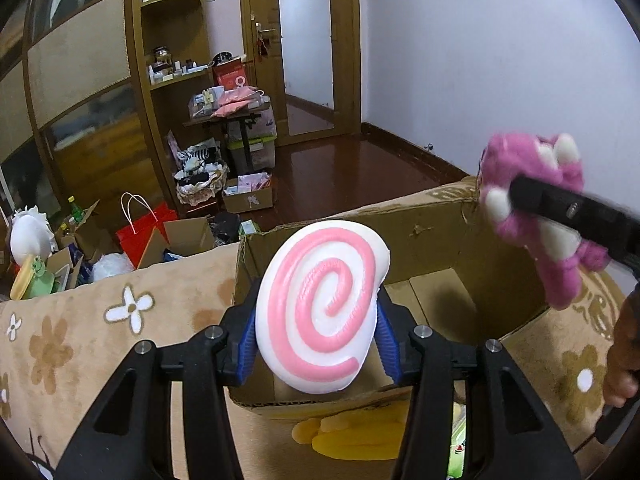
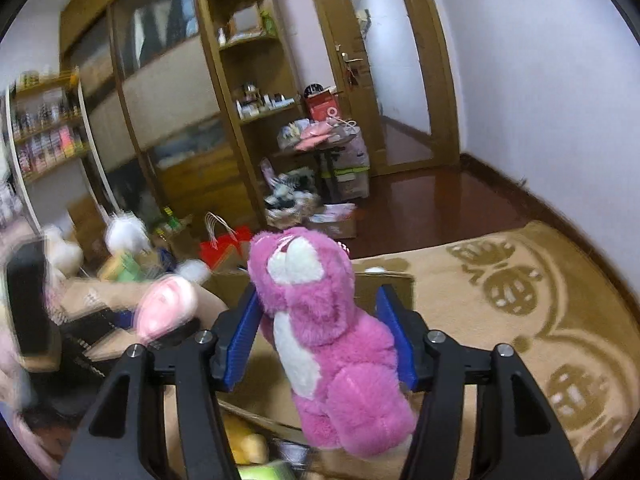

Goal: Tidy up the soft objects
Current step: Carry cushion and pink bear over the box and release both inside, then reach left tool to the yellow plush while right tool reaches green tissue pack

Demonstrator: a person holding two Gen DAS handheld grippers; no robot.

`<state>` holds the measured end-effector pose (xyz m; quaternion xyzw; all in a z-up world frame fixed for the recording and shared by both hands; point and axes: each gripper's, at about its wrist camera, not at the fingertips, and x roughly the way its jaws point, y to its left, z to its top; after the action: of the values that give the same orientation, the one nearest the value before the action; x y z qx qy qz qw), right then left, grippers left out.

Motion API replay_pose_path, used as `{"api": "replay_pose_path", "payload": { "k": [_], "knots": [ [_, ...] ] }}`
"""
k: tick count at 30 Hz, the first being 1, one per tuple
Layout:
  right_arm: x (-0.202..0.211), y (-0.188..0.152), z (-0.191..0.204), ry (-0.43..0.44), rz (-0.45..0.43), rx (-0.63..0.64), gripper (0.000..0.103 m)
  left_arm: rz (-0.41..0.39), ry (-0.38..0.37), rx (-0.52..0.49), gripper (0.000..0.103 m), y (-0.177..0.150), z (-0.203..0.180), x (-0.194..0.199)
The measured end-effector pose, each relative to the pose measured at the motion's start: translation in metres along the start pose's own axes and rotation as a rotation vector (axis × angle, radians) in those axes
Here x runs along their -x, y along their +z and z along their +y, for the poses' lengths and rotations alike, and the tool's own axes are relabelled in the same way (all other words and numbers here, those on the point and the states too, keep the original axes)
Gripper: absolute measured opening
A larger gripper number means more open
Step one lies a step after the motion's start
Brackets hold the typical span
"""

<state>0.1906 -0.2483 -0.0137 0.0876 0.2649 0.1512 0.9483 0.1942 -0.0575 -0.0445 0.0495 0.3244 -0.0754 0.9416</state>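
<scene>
With both toys already gripped and raised above the cardboard box [image 1: 420, 236], best to lower each well inside the walls before letting go. Left tongs [image 1: 316, 344] clamped on the swirl cushion [image 1: 324, 304], white with a pink spiral, held upright over the box's near edge. Right tongs [image 2: 320, 340] closed around the pink plush bear [image 2: 320, 332], blue pads [image 2: 240, 340] pressing its sides; from the left view, bear [image 1: 536, 204] hanging above the box's far right corner. Box open, its floor looking bare. Worth releasing one at a time, since two tools crowd one opening. Yellow plush [image 1: 352, 436] lying just in front of the box on the floral blanket [image 1: 80, 344], probably next. Beyond the box: red bag [image 1: 140, 232], small cartons, cluttered shelves, none in the way. Soft bodies may spring back on release.
</scene>
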Motion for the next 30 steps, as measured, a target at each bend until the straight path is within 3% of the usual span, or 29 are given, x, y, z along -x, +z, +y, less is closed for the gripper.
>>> {"api": "replay_pose_path", "payload": {
  "k": [6,13,16,20,30],
  "knots": [
    [-0.009,-0.003,0.005,-0.022,0.037,0.028,0.064,0.011,-0.014,-0.007,0.058,-0.003,-0.003,-0.003],
    [-0.019,-0.013,0.004,-0.011,0.091,0.028,0.068,0.003,-0.003,-0.008,0.083,-0.006,-0.004,0.003],
    [-0.013,-0.012,0.005,-0.027,0.070,0.041,0.084,0.005,0.016,-0.006,0.084,-0.009,-0.002,0.007],
    [0.000,-0.012,0.012,-0.055,0.039,0.067,0.103,0.016,0.018,0.002,0.094,-0.010,0.001,0.016],
    [0.028,-0.020,0.016,-0.079,0.043,0.061,0.103,0.002,0.042,0.025,0.098,-0.023,0.007,0.054]
  ]
}}
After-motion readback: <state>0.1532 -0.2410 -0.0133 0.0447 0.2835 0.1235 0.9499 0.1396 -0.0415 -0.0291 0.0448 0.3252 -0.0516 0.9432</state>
